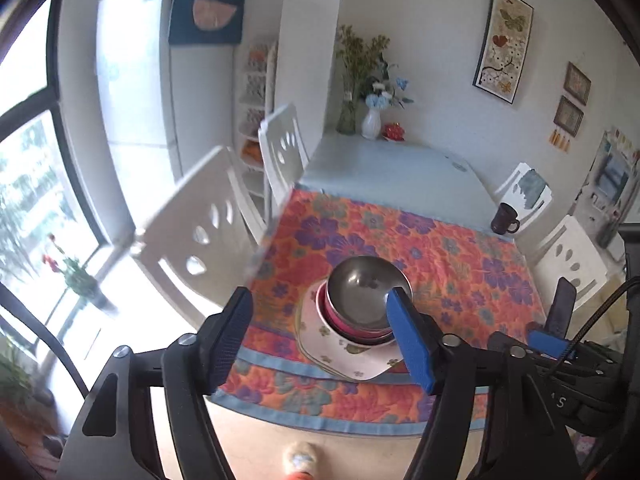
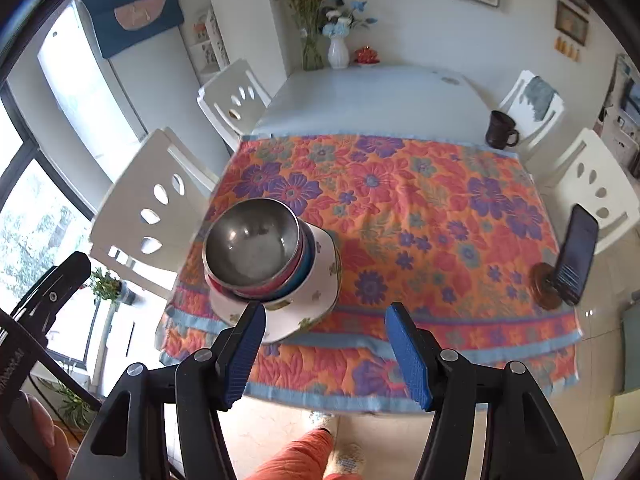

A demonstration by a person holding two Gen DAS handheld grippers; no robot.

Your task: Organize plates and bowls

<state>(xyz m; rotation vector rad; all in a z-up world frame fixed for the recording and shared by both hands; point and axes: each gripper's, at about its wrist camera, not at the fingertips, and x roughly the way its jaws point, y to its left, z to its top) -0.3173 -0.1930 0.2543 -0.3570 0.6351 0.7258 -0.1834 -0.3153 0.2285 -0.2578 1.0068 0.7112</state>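
Observation:
A stack of dishes stands on the flowered cloth (image 1: 460, 264) near the table's front left. White floral plates (image 1: 352, 364) lie at the bottom, pink and blue bowls (image 1: 340, 316) sit on them, and a steel bowl (image 1: 366, 290) is on top. My left gripper (image 1: 319, 294) hangs open above and in front of the stack, holding nothing. The right wrist view shows the steel bowl (image 2: 252, 240) on the plates (image 2: 320, 280), up and left of my right gripper (image 2: 326, 308), which is open and empty. Neither gripper touches the stack.
A dark mug (image 2: 500, 130) stands at the cloth's far right corner. A phone (image 2: 578, 252) leans on a round wooden stand at the right edge. White chairs (image 2: 156, 200) line both sides. Vases (image 2: 338, 52) stand at the far end. A person's orange trouser leg (image 2: 296, 456) is below.

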